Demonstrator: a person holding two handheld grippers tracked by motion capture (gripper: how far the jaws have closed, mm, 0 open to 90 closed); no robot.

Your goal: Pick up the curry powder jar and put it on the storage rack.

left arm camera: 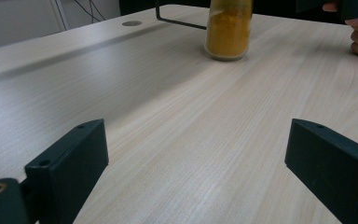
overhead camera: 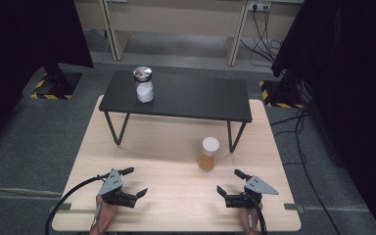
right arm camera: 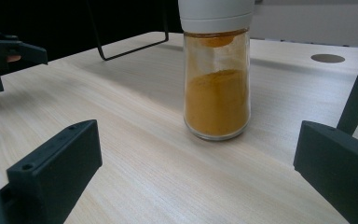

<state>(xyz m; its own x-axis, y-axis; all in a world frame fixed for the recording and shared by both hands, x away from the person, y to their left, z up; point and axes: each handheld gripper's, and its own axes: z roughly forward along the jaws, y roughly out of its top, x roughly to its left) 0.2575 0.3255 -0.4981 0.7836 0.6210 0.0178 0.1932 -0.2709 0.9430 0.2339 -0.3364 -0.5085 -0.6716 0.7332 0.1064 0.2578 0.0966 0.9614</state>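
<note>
**Both tools spread, spice jar upright between them**

In the high view, the left tool [overhead camera: 133,182] rests at about 7 o'clock on the pale wooden counter [overhead camera: 166,147], and the right tool [overhead camera: 229,180] at about 5 o'clock. The jaws of both are spread wide and nothing is between them.

The jar of orange powder [overhead camera: 208,153], with a white cap, stands upright on the counter. From the right tool it is at 11 o'clock, near but apart. From the left tool it is at 2 o'clock, farther off.

Behind it, a low black shelf [overhead camera: 191,98] carries a jar of white grains [overhead camera: 144,84] with a metal lid, at the shelf's left end.
</note>
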